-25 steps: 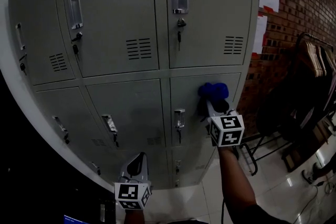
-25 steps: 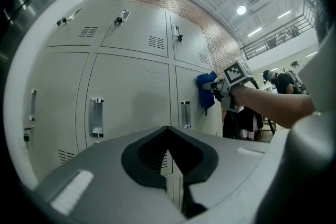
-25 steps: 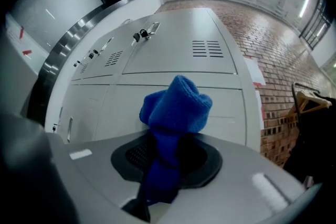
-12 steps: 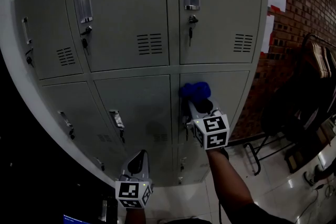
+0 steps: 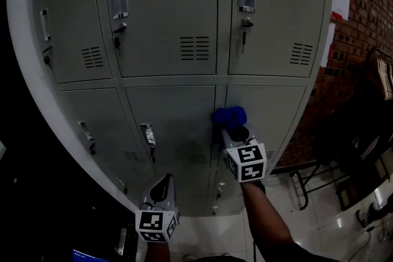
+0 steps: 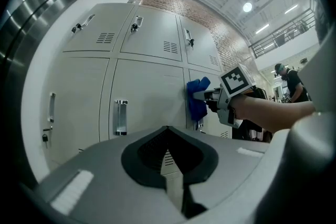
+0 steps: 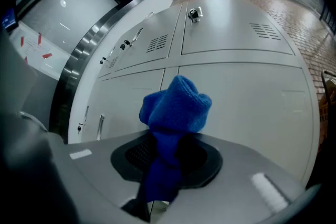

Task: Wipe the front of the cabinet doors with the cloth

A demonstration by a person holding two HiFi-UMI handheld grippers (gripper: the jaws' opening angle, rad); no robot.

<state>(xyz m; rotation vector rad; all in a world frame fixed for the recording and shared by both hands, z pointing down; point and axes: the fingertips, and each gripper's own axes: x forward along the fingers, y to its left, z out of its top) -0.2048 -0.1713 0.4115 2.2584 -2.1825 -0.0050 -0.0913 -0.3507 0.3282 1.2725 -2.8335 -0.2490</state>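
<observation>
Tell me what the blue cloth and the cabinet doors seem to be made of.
The cloth looks like knitted or terry fabric: its surface is fuzzy and bunched. The cabinet doors seem painted sheet metal, matte grey, with punched vent slots.

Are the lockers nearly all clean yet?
Done: the right hand-held gripper is shut on the blue cloth. In hand: the cloth is up against the right-hand door below the top row, near its left edge. Left: no door shows wipe marks, so I can't tell which are clean. The left hand-held gripper hangs low, shut and empty.
</observation>
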